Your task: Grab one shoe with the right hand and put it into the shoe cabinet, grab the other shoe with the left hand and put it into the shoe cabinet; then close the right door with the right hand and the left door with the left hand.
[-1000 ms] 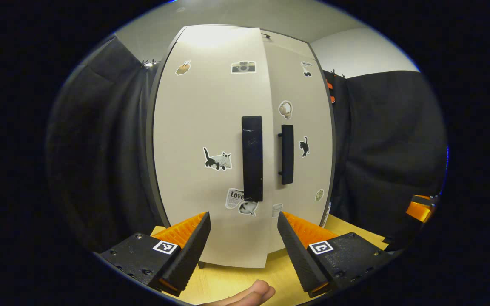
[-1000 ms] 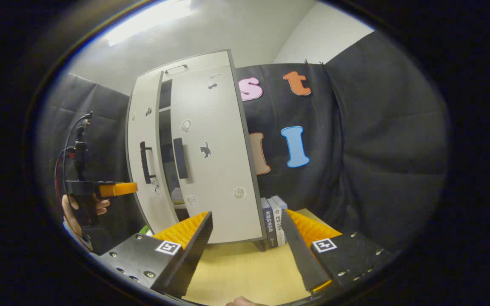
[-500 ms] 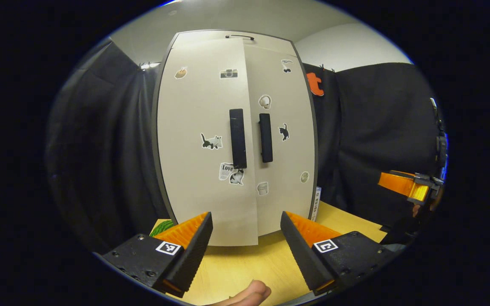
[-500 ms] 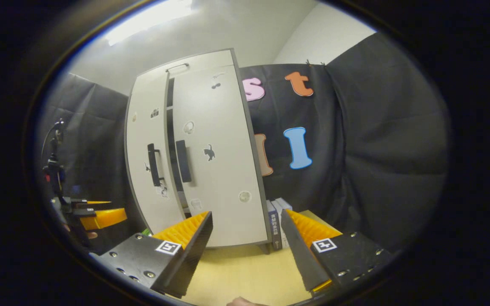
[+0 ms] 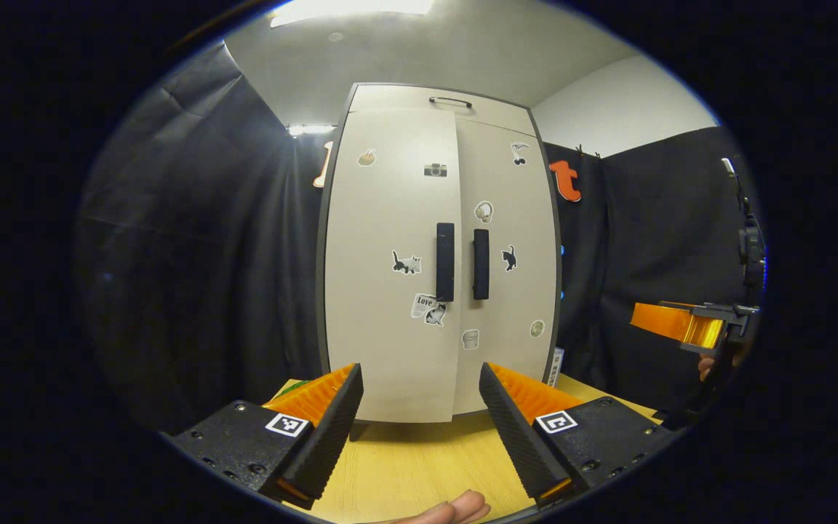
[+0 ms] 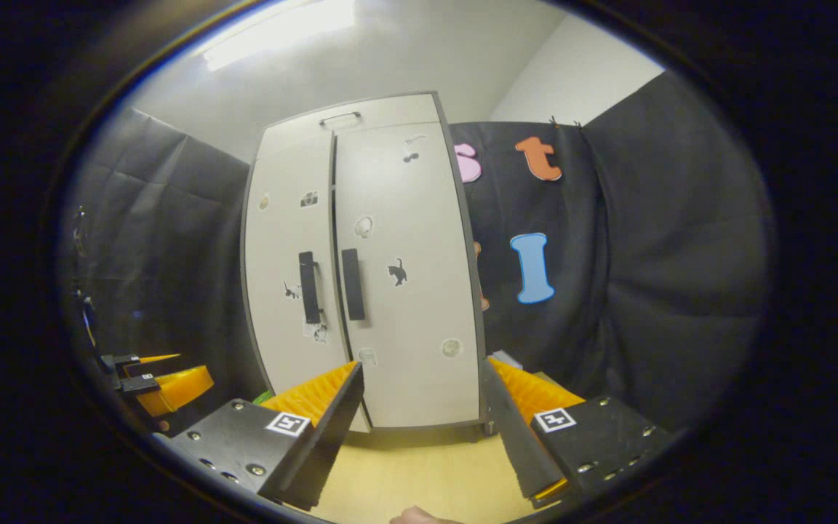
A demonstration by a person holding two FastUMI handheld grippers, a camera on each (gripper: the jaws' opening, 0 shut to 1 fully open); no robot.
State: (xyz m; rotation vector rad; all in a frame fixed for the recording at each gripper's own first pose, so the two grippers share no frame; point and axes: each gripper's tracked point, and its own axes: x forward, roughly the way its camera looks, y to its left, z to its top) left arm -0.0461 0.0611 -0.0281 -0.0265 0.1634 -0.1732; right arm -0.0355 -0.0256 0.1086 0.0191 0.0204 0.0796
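Observation:
The white shoe cabinet (image 5: 433,218) stands upright on the wooden table (image 5: 419,466), straight ahead in the left gripper view. Its left door (image 5: 390,291) and right door (image 5: 510,306) meet at a thin seam, and the two black handles (image 5: 445,262) sit side by side. The left door's lower edge stands a touch proud. The doors hide the inside. My left gripper (image 5: 419,429) is open and empty, well short of the cabinet. My right gripper (image 6: 423,429) is open and empty too, facing the cabinet (image 6: 361,276) from its right. Each gripper shows at the edge of the other's view.
The black cloth wall (image 6: 644,276) surrounds the cabinet on both sides. Something green (image 5: 302,383) lies at the cabinet's left foot, and a book edge (image 5: 554,364) shows by its right side. A fingertip (image 5: 455,509) rests at the bottom edge. Bare table stretches before the cabinet.
The left door has swung in from ajar until it meets the right door. Both grippers have drawn back from the cabinet, which now looks smaller.

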